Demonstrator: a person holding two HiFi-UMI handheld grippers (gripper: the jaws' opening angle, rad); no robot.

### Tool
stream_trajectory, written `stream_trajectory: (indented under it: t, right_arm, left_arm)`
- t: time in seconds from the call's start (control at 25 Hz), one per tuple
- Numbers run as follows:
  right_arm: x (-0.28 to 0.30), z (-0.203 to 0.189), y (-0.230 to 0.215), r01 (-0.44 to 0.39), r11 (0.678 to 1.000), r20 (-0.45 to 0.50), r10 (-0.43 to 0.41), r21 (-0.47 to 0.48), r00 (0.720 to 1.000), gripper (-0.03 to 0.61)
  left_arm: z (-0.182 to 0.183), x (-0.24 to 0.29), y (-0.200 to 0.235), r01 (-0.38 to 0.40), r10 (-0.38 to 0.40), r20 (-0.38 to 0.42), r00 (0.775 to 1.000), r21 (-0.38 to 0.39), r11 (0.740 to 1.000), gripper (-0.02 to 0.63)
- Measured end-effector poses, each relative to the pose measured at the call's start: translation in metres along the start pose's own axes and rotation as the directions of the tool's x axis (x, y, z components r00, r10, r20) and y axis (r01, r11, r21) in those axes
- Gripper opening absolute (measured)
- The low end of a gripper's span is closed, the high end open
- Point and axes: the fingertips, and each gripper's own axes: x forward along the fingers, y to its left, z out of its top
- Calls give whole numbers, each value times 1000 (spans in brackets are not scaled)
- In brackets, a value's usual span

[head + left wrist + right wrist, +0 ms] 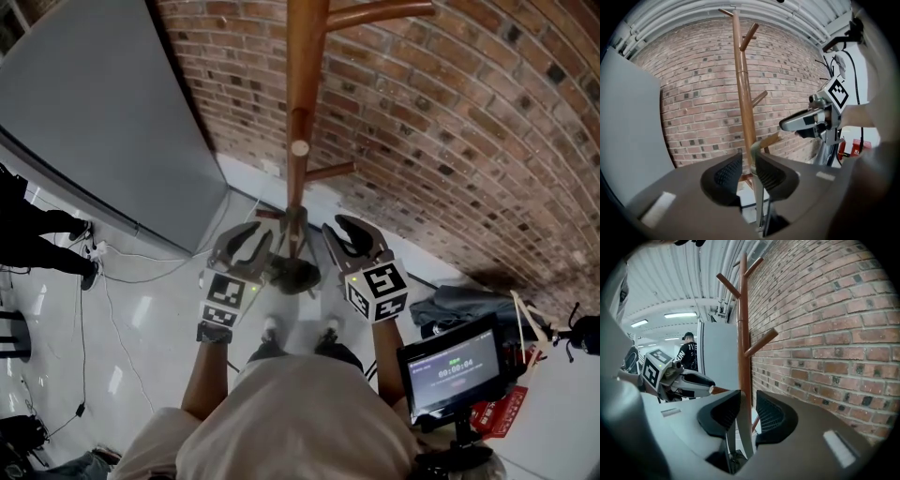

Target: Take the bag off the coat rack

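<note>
A wooden coat rack (302,94) stands by the brick wall, its pole straight ahead in the left gripper view (743,93) and the right gripper view (743,324). A dark grey bag (292,274) hangs low at the pole between both grippers. My left gripper (251,242) (747,161) is open, and a grey strap (758,197) runs up between its pads, lying against the right one. The right gripper (354,239) (747,401) is open too, with a grey strap (740,432) standing loose in its gap.
A grey panel (103,103) leans on the brick wall (450,122) at left. A person in black (37,234) stands at the far left with cables on the floor. A small screen (450,366) and a heap of cloth (469,305) are at right.
</note>
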Motion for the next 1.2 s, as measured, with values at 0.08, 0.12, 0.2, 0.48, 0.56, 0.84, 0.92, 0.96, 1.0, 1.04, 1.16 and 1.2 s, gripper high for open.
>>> stream_trajectory:
  t: [0.08, 0.12, 0.2, 0.48, 0.56, 0.84, 0.92, 0.96, 1.0, 1.04, 1.16, 1.2]
  right_arm:
    - [8, -13, 2, -16, 1000, -23, 16, 3, 1000, 112]
    - [12, -19, 3, -23, 1000, -36, 23, 3, 999, 118]
    - [17, -29, 5, -34, 999, -56, 35, 4, 998, 126]
    - [29, -46, 10, -52, 998, -84, 55, 35, 995, 135]
    - [32, -50, 13, -56, 997, -89, 60, 43, 994, 137]
    - [46, -62, 22, -69, 996, -120, 76, 57, 990, 138]
    - [50, -67, 26, -78, 996, -131, 84, 48, 988, 138]
    - [52, -68, 28, -81, 996, -136, 87, 44, 987, 140]
    - [54, -70, 30, -83, 996, -141, 88, 42, 986, 140]
    - [57, -72, 31, -83, 996, -148, 88, 40, 985, 140]
    - [62, -78, 29, -66, 997, -179, 72, 36, 981, 138]
    - [64, -80, 28, -59, 998, -186, 65, 36, 980, 138]
  left_arm:
    - [-11, 5, -3, 11, -11, -25, 1000, 2, 1000, 92]
    - [-16, 7, -5, 18, -18, -34, 999, 1, 1000, 95]
    - [-27, 11, -8, 31, -31, -51, 998, -2, 1000, 100]
    - [-58, 26, -18, 84, -84, -112, 990, -5, 996, 118]
    - [-66, 30, -22, 97, -97, -128, 987, -3, 995, 121]
    - [-91, 46, -33, 132, -137, -160, 978, -39, 990, 146]
    - [-97, 51, -36, 140, -146, -165, 975, -53, 989, 160]
    - [-99, 53, -37, 140, -148, -169, 974, -58, 988, 161]
    - [-101, 55, -37, 139, -148, -172, 974, -62, 988, 164]
    - [-103, 57, -37, 138, -148, -174, 974, -65, 988, 164]
    - [-107, 63, -37, 133, -145, -175, 974, -78, 988, 164]
    - [-107, 64, -37, 130, -143, -175, 974, -83, 988, 164]
